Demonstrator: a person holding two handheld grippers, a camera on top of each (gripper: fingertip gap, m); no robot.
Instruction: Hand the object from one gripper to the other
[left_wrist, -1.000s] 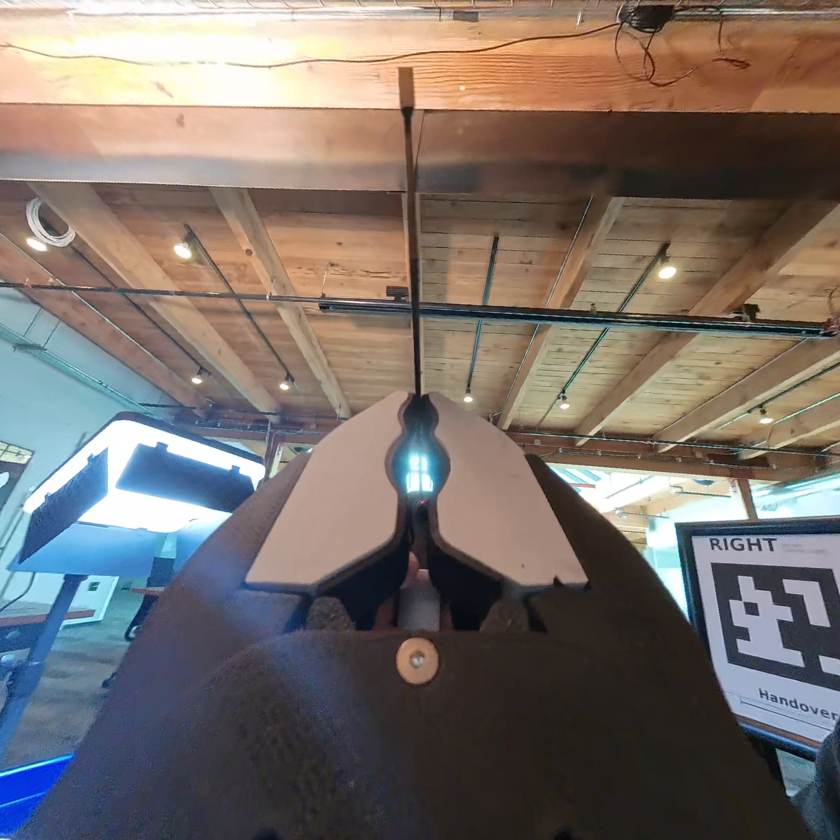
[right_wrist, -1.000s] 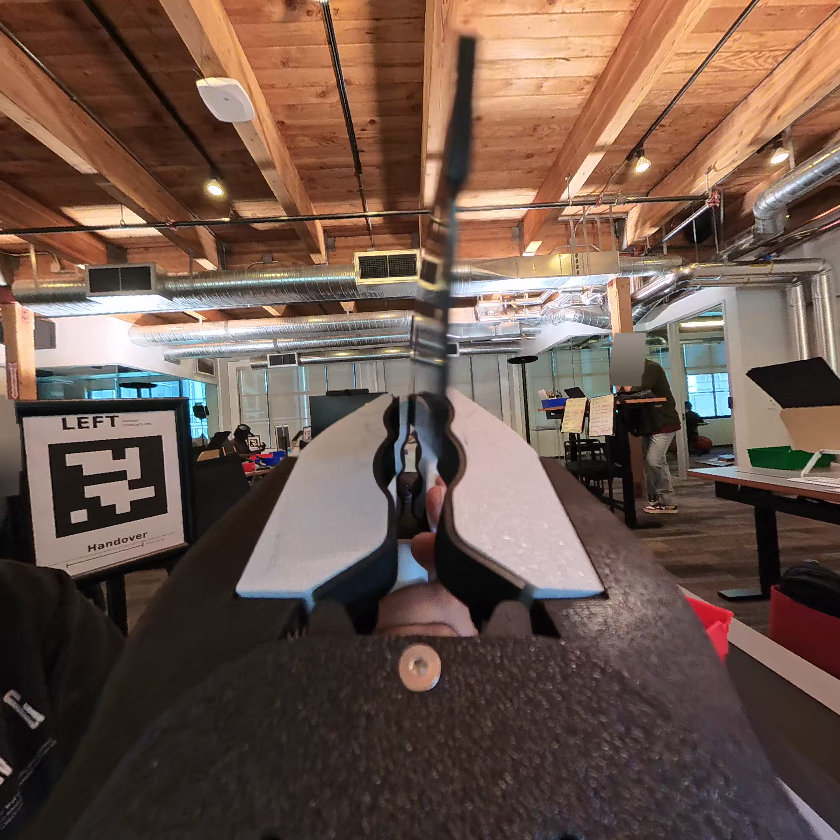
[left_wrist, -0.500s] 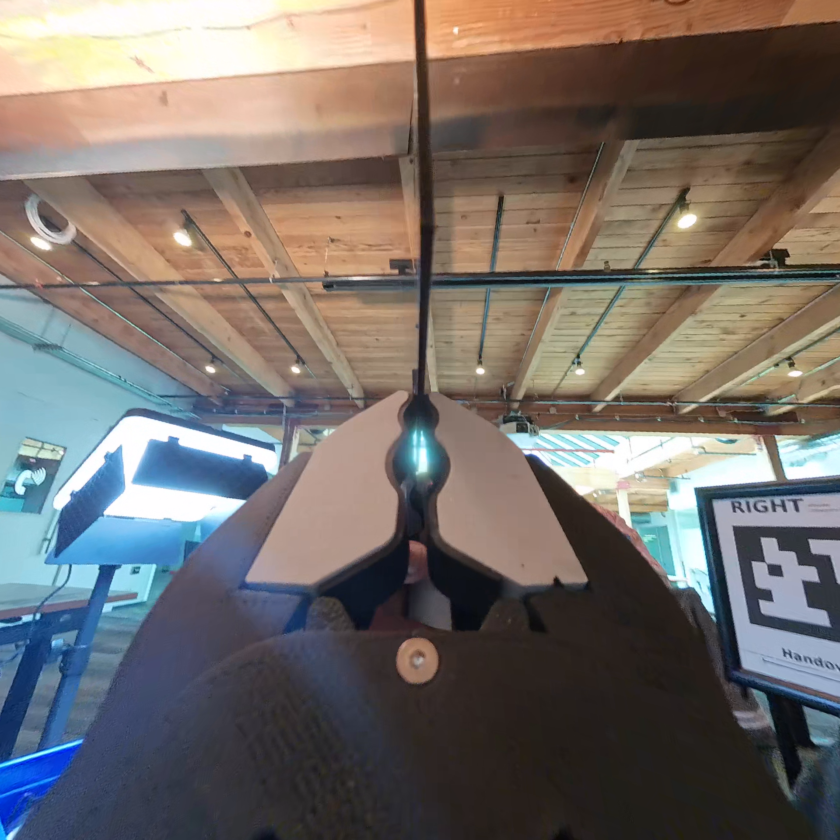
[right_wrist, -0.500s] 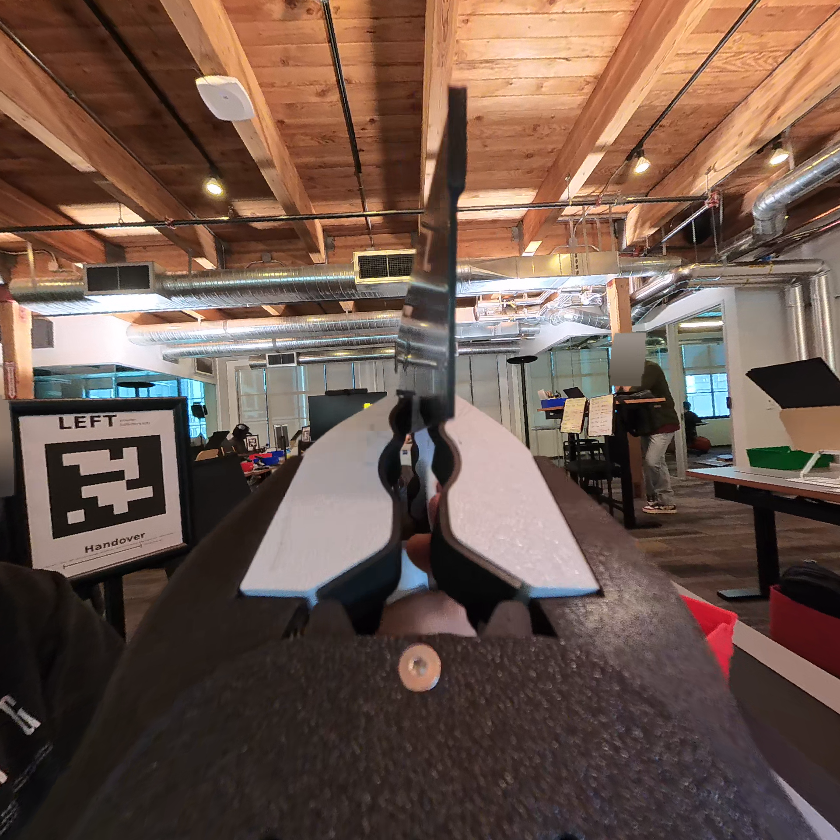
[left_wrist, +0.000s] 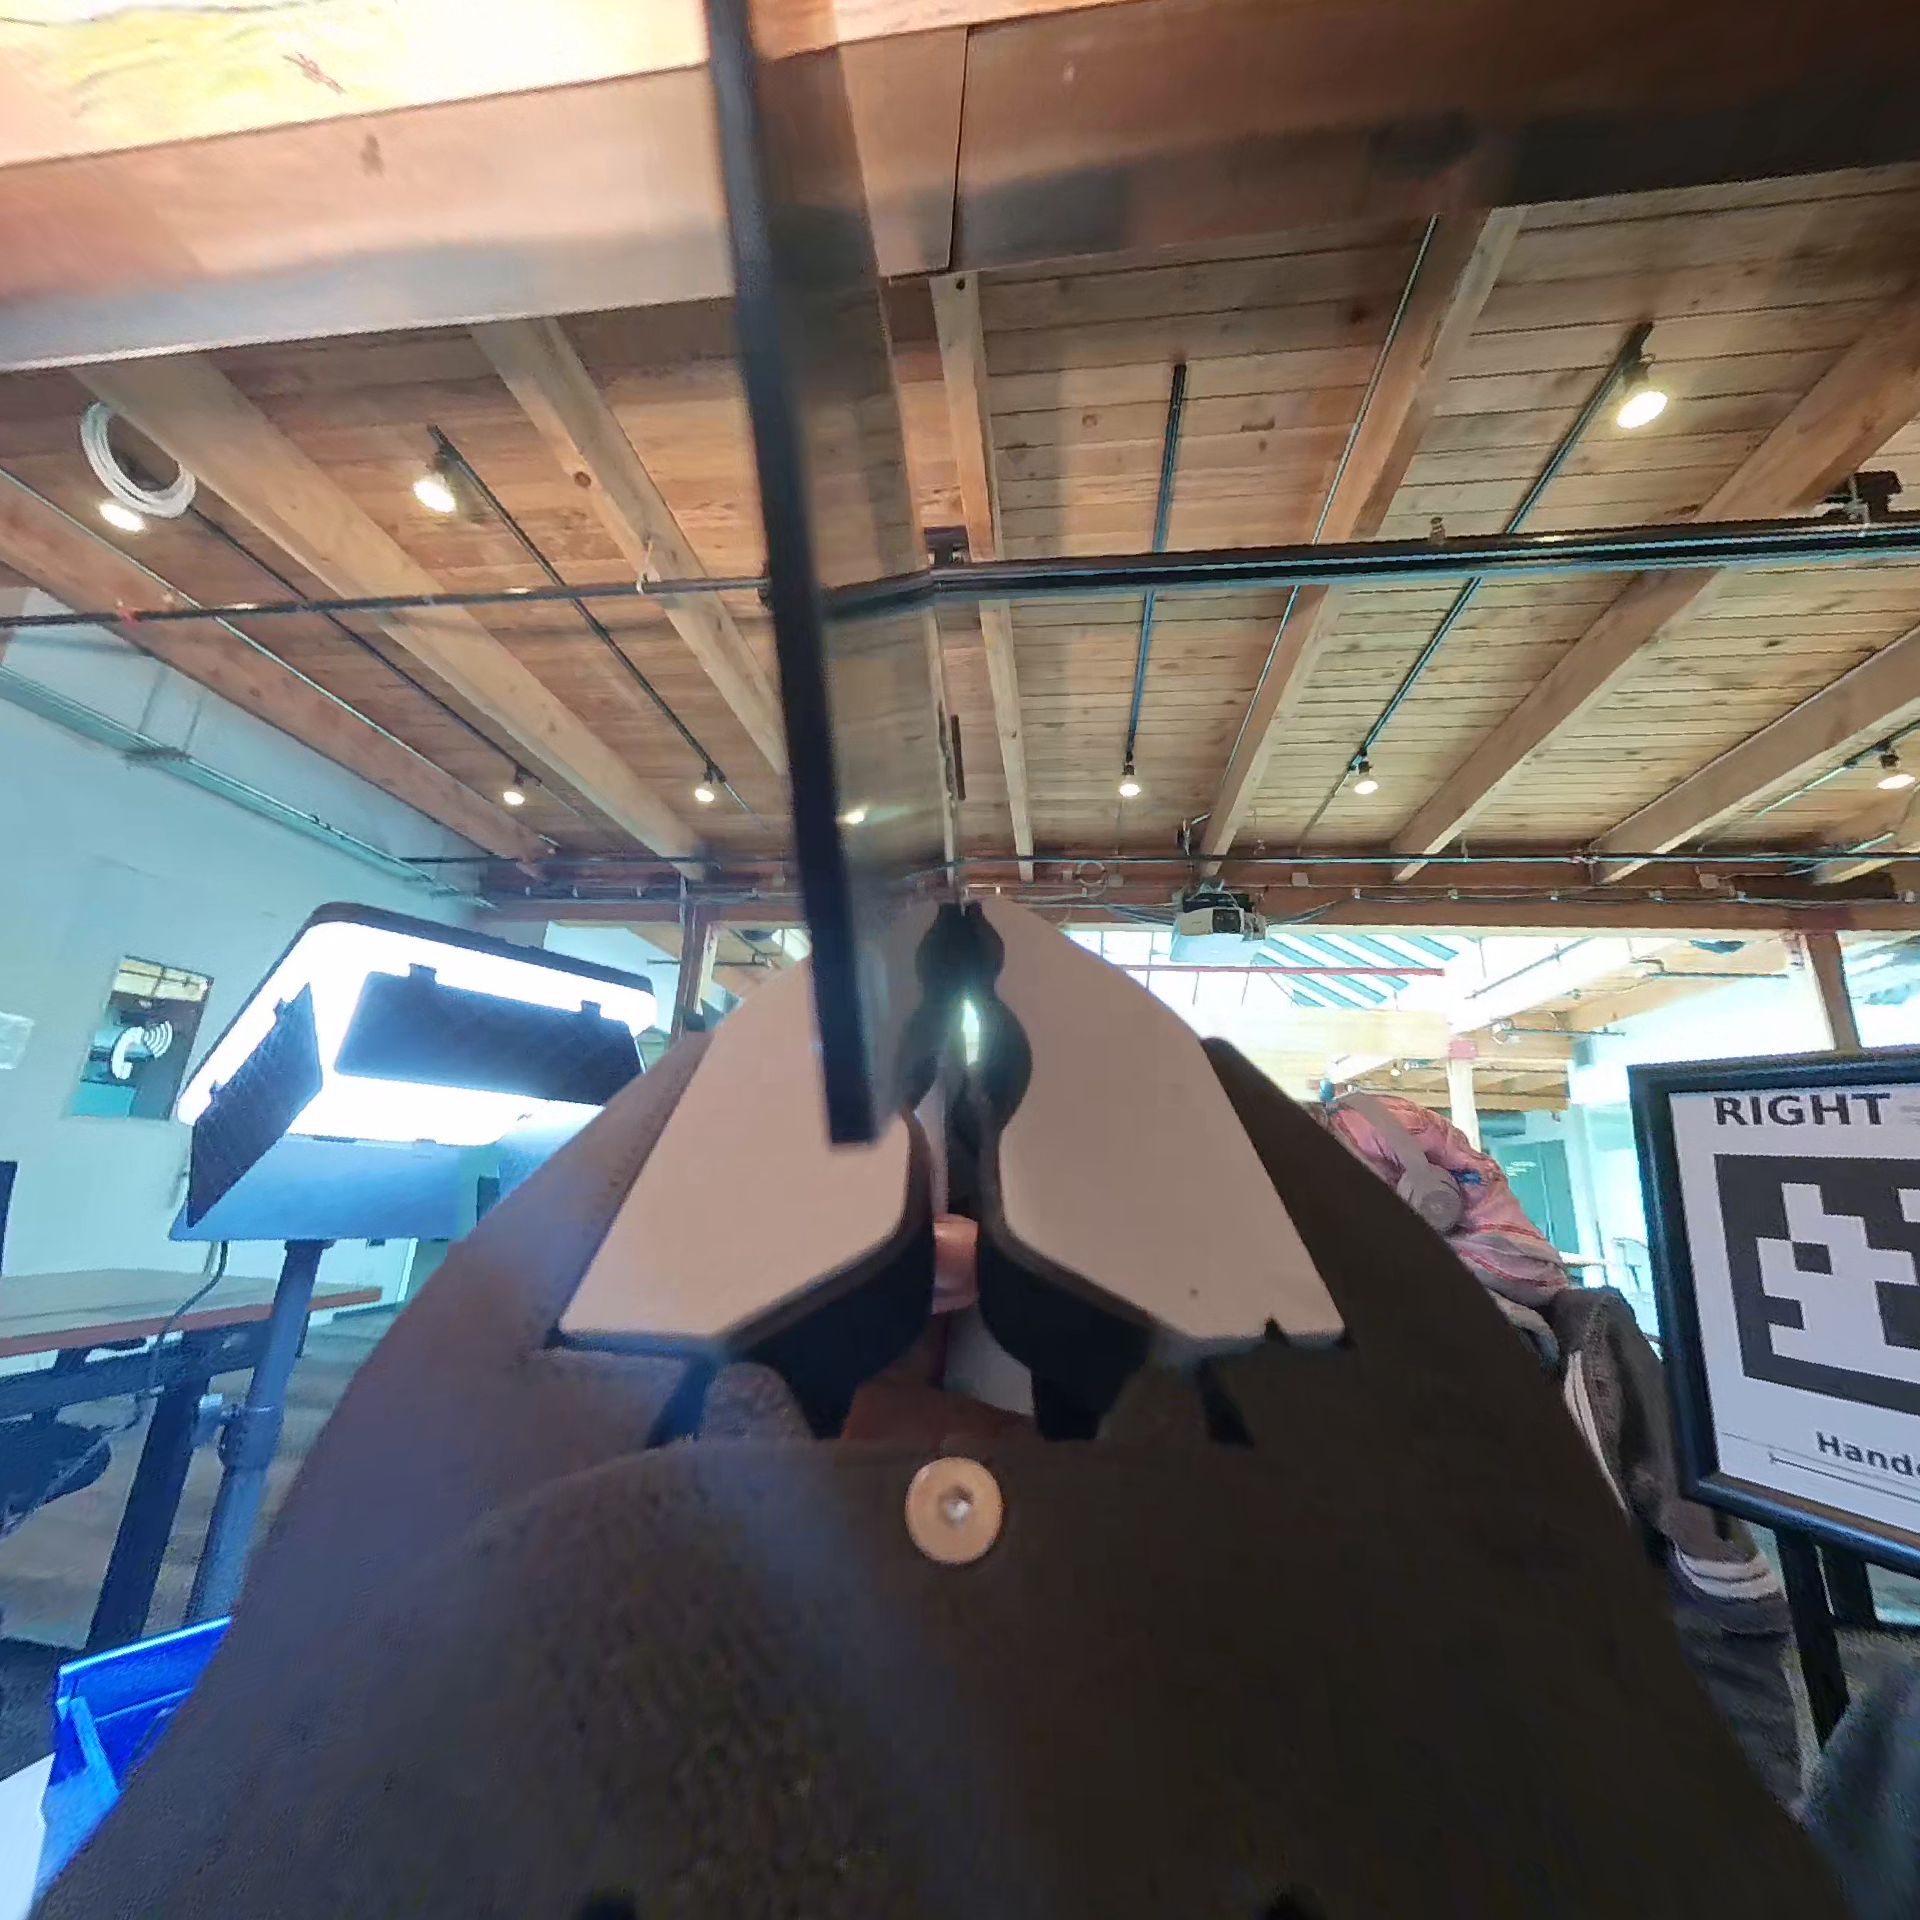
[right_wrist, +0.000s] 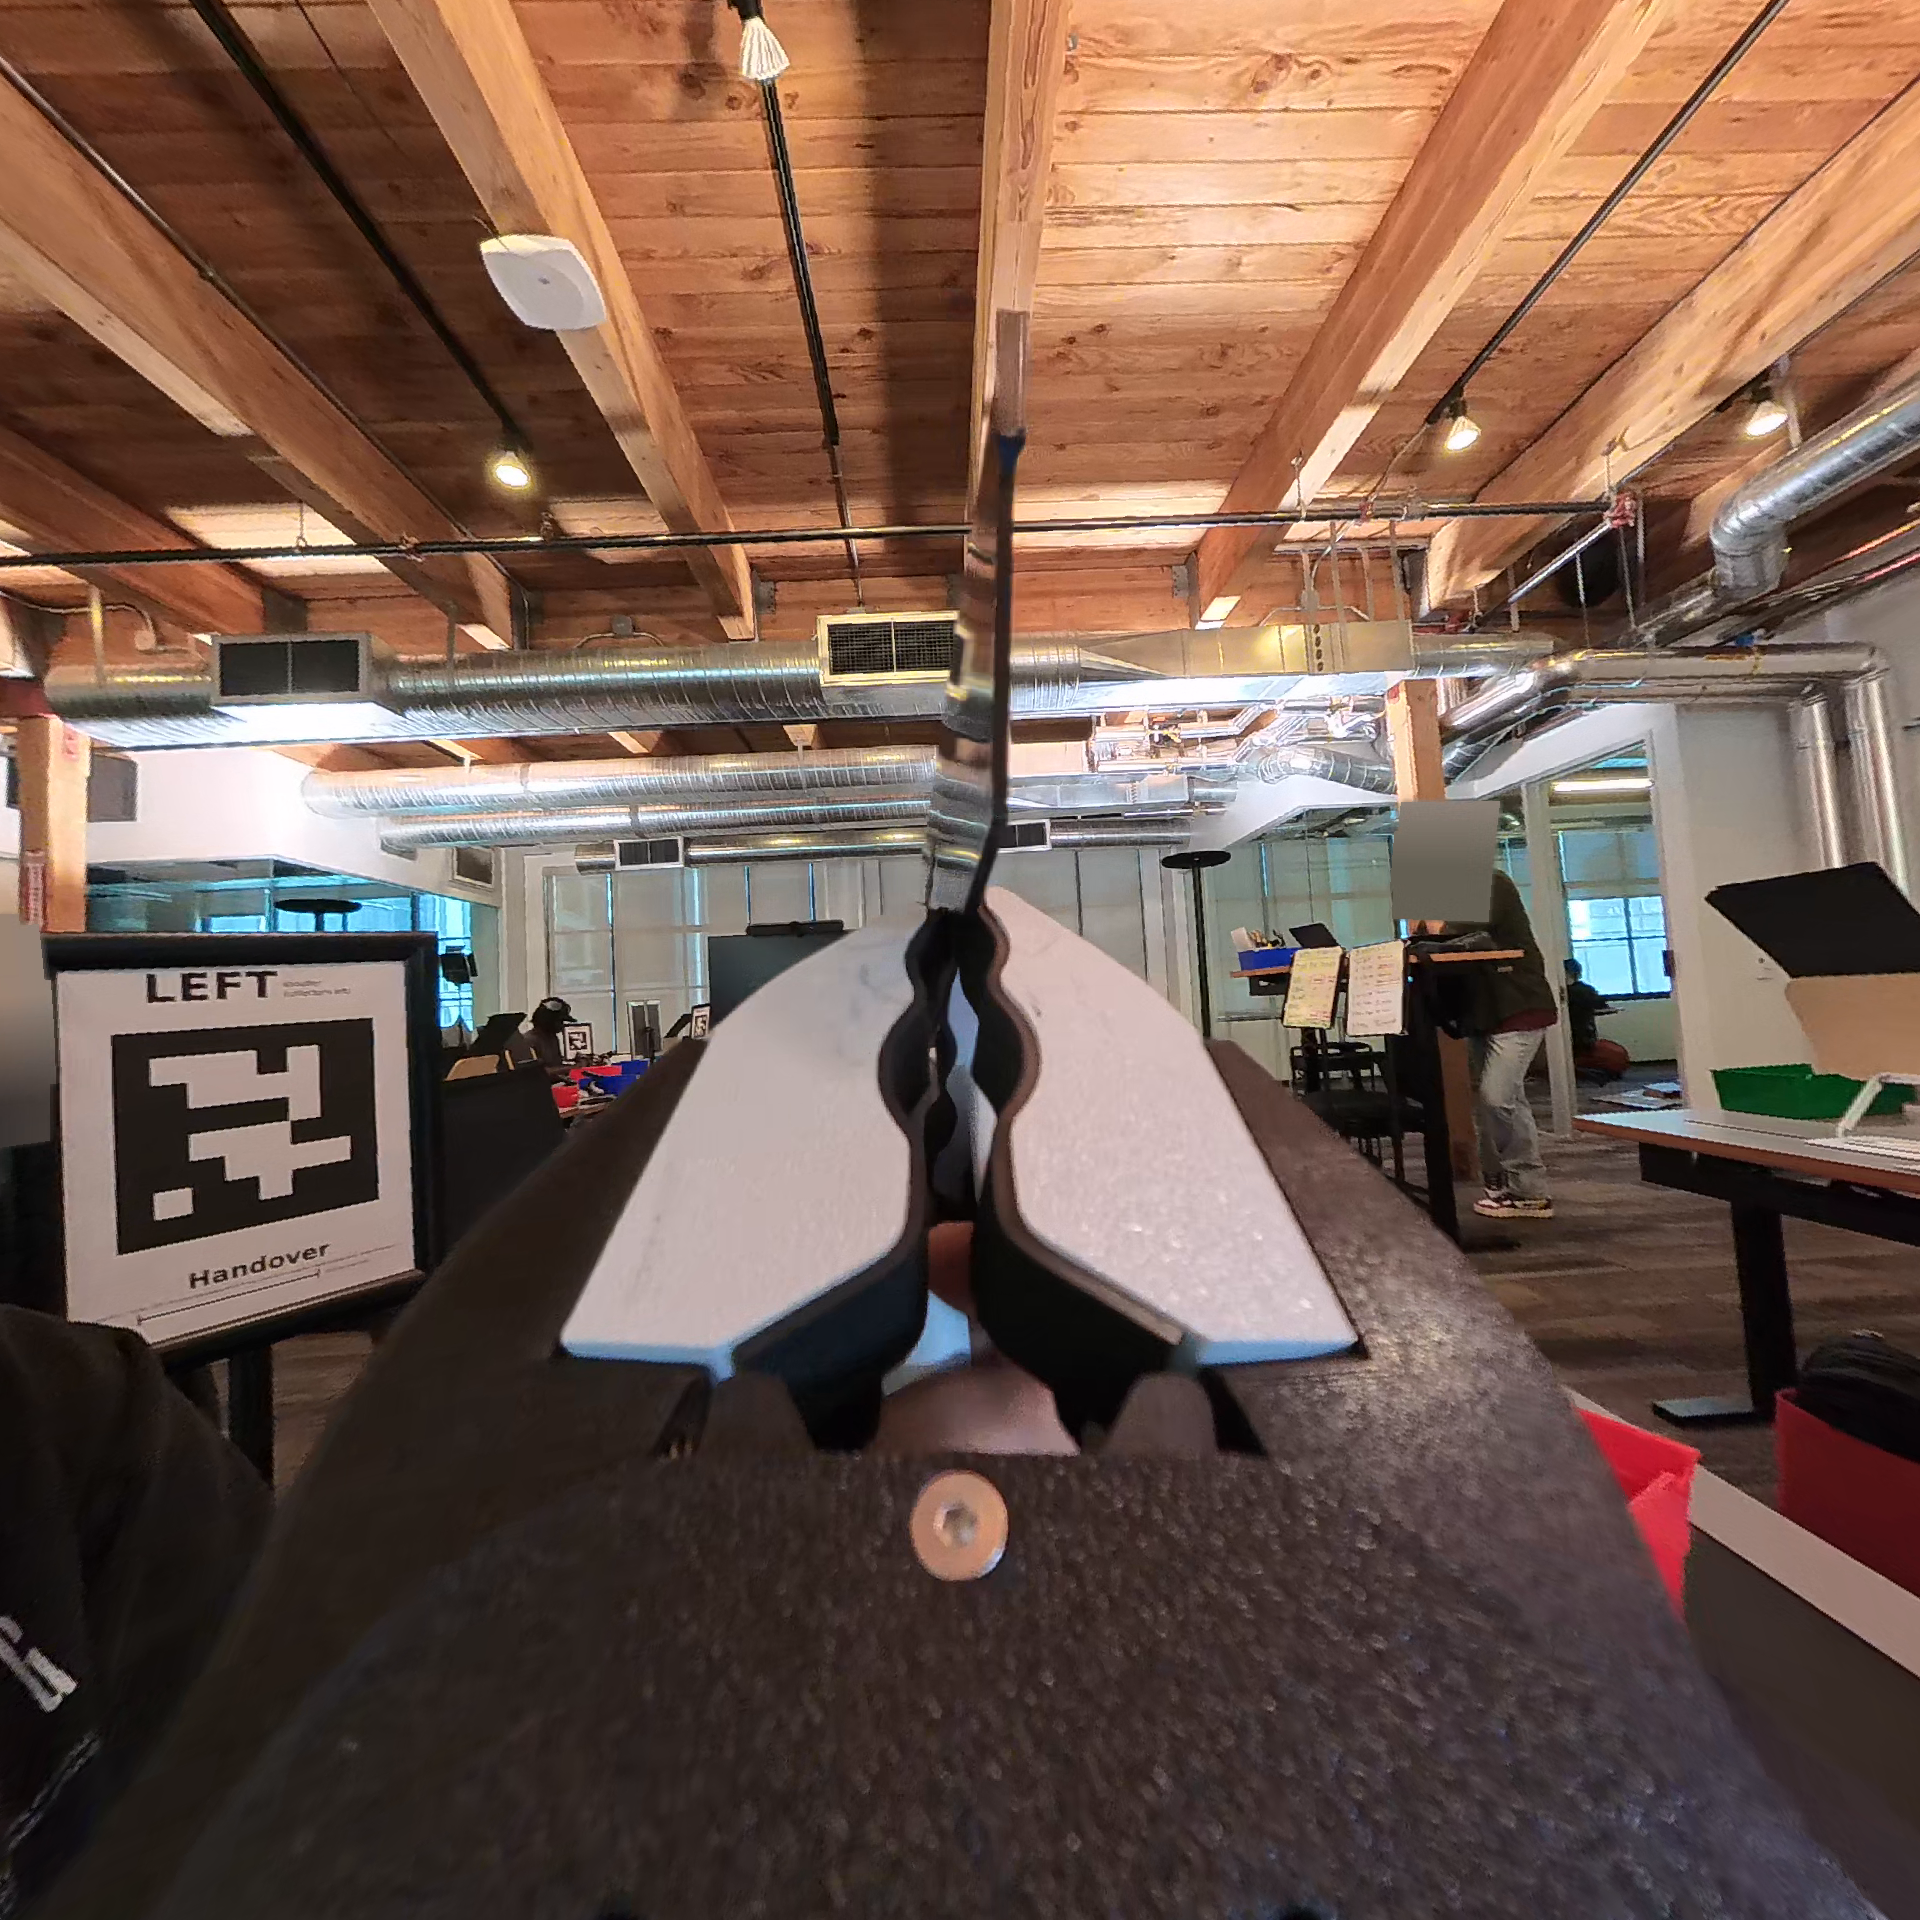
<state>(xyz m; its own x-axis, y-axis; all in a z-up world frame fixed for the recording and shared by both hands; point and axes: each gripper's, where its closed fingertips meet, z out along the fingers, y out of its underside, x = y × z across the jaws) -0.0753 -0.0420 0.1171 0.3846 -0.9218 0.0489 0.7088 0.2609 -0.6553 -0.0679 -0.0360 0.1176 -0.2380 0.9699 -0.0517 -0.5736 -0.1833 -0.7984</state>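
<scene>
The object is a thin, shiny flat plate with a dark edge and a tan far end. In the left wrist view the plate (left_wrist: 800, 623) leans left. Its dark near edge crosses the left finger (left_wrist: 748, 1195), and its glassy face reaches the tips of my left gripper (left_wrist: 961, 912). The left jaws stand close together and seem to pinch the plate's far edge. In the right wrist view the plate (right_wrist: 982, 644) stands up from the tips of my right gripper (right_wrist: 961, 920), which is shut on it. Neither view shows the other gripper.
Both cameras look up at a wooden beam ceiling. A framed marker sign (left_wrist: 1808, 1278) stands at right and a lit lamp box (left_wrist: 416, 1039) at left. Another sign (right_wrist: 234, 1127) stands at left. A table (right_wrist: 1766, 1153), a red bin (right_wrist: 1642, 1496) and a standing person (right_wrist: 1496, 1039) are at right. Both grippers' tips are close together, under 4 cm apart.
In the left view the plate has swung from edge-on to leaning left across the left finger. In the right view the jaws have narrowed onto the plate, which has turned more edge-on.
</scene>
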